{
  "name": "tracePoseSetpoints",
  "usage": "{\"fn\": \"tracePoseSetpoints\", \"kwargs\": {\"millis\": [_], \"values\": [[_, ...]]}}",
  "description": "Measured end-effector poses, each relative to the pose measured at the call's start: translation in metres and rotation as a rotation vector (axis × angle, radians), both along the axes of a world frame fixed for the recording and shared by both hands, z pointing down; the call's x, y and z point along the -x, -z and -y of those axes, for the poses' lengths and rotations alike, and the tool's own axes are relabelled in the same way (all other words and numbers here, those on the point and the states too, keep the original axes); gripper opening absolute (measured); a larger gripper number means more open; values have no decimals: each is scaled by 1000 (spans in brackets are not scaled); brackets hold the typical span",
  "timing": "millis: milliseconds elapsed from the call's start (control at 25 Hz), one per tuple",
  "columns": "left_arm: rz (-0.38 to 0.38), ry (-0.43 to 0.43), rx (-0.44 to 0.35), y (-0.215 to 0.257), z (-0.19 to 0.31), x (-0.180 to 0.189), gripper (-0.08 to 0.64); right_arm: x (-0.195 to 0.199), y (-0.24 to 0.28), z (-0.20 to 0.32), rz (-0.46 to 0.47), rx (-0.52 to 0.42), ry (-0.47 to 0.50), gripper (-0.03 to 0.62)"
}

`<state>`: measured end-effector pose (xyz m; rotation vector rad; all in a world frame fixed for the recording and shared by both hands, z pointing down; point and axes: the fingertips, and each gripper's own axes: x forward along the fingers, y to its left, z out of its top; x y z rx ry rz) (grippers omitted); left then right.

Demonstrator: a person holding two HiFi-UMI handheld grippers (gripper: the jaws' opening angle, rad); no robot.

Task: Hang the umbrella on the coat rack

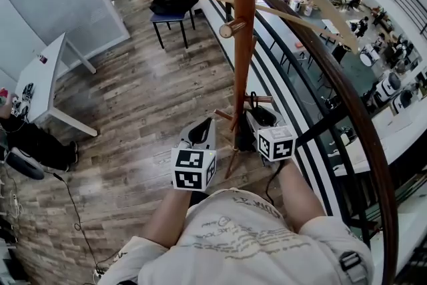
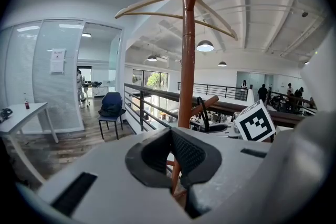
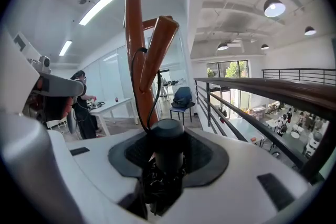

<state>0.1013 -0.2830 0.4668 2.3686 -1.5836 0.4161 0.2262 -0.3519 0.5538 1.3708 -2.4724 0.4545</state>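
Mezzanine rm., wood-plank floor (image 1: 147, 97), dark metal railing w/ brown wooden top rail (image 1: 347, 117) along floor's right edge.

- Item 1: tall brown wooden coat rack (image 1: 244, 43) (image 2: 186, 60) (image 3: 134, 34), upright at floor's right edge, just beside railing.
- Item 2: black folding umbrella (image 3: 168, 136), handle end up, low and close to the rack pole. Thin black wrist loop (image 3: 137, 76) rises against pole next to slanted wooden peg (image 3: 157, 50); whether loop is over peg: cannot tell.
- Right gripper (image 1: 257, 113) (image 3: 169, 153): fingers clamped on umbrella handle.
- Left gripper (image 1: 203, 130) (image 2: 169, 134): fingers closed tip to tip, nothing betw. them; sits left of pole, near it.
- Bkgd.: blue chair (image 1: 170, 0); white desk (image 1: 47, 77) at floor's left edge.
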Motion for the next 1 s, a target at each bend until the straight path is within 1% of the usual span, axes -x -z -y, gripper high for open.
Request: {"fn": "tracePoseSetpoints", "kwargs": {"millis": [200,400,560,800,1000], "values": [[0,5,0,-1,-3,1,5,4,-23,-12,-26,46,11,156],[6,-2,-2,1,-3,-1,5,6,-30,-15,3,65,1,156],[9,-14,3,-4,-1,-3,5,6,-36,-7,-6,74,-18,156],[4,-18,10,-6,-1,-6,5,4,-38,1,-56,66,-40,156],[-5,-17,13,-8,-4,-6,5,2,-31,-5,-28,11,-41,156]]}}
